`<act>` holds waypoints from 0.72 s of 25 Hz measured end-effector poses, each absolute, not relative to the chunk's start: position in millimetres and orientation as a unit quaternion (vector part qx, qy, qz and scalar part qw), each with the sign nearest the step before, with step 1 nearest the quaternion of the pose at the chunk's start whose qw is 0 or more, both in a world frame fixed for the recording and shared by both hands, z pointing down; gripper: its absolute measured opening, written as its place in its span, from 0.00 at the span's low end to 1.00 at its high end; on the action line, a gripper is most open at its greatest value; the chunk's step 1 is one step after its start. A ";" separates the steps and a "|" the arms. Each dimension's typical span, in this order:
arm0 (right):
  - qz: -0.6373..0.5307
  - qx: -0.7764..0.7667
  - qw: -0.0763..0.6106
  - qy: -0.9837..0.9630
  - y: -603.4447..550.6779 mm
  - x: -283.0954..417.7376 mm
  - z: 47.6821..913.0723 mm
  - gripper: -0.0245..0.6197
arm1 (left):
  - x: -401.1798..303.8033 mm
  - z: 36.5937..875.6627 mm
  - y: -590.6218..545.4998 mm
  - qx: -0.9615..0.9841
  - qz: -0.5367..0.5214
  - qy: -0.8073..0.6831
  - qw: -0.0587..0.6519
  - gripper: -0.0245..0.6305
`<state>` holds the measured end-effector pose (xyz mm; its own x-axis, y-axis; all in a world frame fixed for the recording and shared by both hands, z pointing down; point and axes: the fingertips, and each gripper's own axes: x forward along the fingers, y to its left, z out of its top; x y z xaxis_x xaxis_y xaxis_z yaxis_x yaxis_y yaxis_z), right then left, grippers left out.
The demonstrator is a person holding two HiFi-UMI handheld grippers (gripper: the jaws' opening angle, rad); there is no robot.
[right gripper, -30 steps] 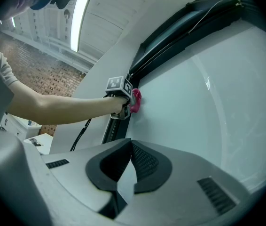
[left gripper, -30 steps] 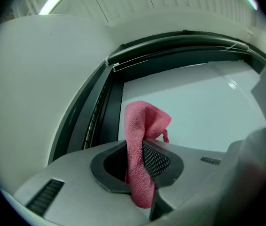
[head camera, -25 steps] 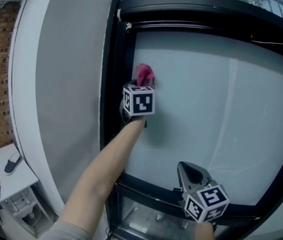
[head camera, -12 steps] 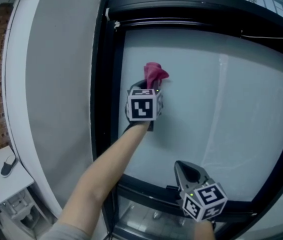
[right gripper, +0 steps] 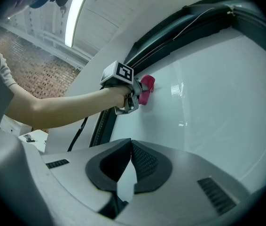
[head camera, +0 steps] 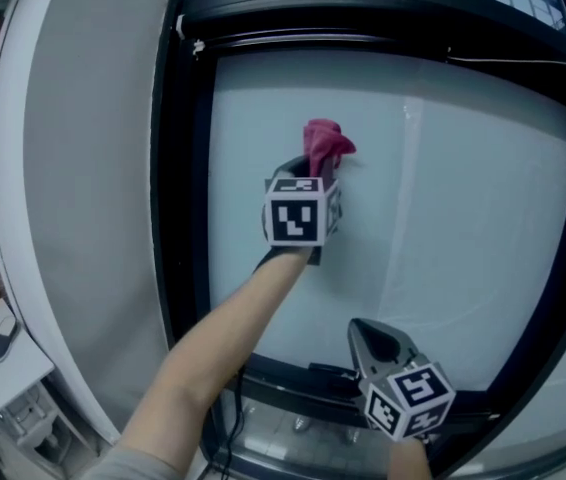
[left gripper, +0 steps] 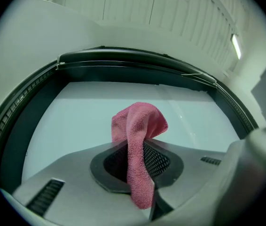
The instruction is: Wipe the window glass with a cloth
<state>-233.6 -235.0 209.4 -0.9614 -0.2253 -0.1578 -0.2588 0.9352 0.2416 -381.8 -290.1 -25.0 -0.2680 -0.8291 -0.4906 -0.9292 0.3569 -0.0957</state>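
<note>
Pink cloth (left gripper: 140, 126), bunched, clamped btwn jaws, tip against window glass (head camera: 463, 218), upper-left of pane.

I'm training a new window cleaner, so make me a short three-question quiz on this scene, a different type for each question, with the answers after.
1. True or false: the right hand-held gripper is holding the cloth.
2. What colour is the cloth? A blue, B pink, C yellow.
3. Short answer: which hand-held gripper sits lower, near the bottom of the window frame?

Key
1. False: the left hand-held gripper is shut on it. The right one is shut and empty.
2. B.
3. The right one.
</note>
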 end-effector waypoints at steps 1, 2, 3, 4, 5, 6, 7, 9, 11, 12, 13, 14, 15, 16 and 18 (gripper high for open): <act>0.131 -0.128 0.063 0.981 -237.9 -229.7 209.2 0.04 | -376.0 -25.6 -293.2 -0.560 0.108 0.787 0.237 0.14; 0.131 -0.131 0.063 0.981 -241.0 -226.1 209.3 0.04 | -370.8 -26.1 -296.4 -0.562 0.110 0.785 0.237 0.14; 0.131 -0.132 0.062 0.981 -243.8 -222.5 209.8 0.04 | -365.5 -26.5 -299.7 -0.564 0.112 0.783 0.238 0.14; 0.131 -0.135 0.062 0.980 -246.2 -218.7 210.2 0.04 | -360.2 -26.6 -303.0 -0.567 0.114 0.780 0.238 0.14; 0.130 -0.137 0.061 0.980 -248.1 -214.8 210.5 0.04 | -354.9 -26.7 -305.9 -0.570 0.116 0.777 0.239 0.14; 0.130 -0.140 0.061 0.980 -249.7 -210.7 210.8 0.04 | -349.7 -26.8 -308.5 -0.573 0.118 0.775 0.240 0.14; 0.130 -0.143 0.060 0.979 -251.0 -206.6 211.0 0.04 | -344.6 -26.9 -310.7 -0.576 0.120 0.772 0.242 0.14; 0.129 -0.150 0.059 0.978 -253.3 -198.2 211.4 0.04 | -333.6 -26.7 -314.5 -0.582 0.120 0.766 0.245 0.14; 0.128 -0.157 0.058 0.978 -256.4 -189.4 212.0 0.04 | -320.9 -26.2 -318.7 -0.588 0.119 0.760 0.251 0.14; 0.128 -0.160 0.058 0.977 -258.4 -184.9 212.1 0.04 | -314.1 -26.1 -321.3 -0.592 0.117 0.756 0.254 0.14; 0.127 -0.163 0.058 0.977 -260.8 -180.3 212.2 0.04 | -307.3 -26.0 -324.1 -0.595 0.116 0.752 0.257 0.14; 0.126 -0.167 0.058 0.976 -263.4 -175.8 212.2 0.04 | -300.9 -25.9 -327.1 -0.598 0.115 0.749 0.260 0.14; 0.125 -0.170 0.058 0.976 -266.0 -171.4 212.5 0.04 | -294.6 -25.9 -330.3 -0.602 0.114 0.746 0.262 0.14; 0.124 -0.174 0.057 0.975 -268.6 -167.0 213.0 0.04 | -288.5 -25.7 -333.4 -0.605 0.112 0.743 0.264 0.14; 0.122 -0.182 0.057 0.974 -273.5 -157.4 214.2 0.04 | -276.5 -25.5 -339.6 -0.611 0.111 0.737 0.265 0.14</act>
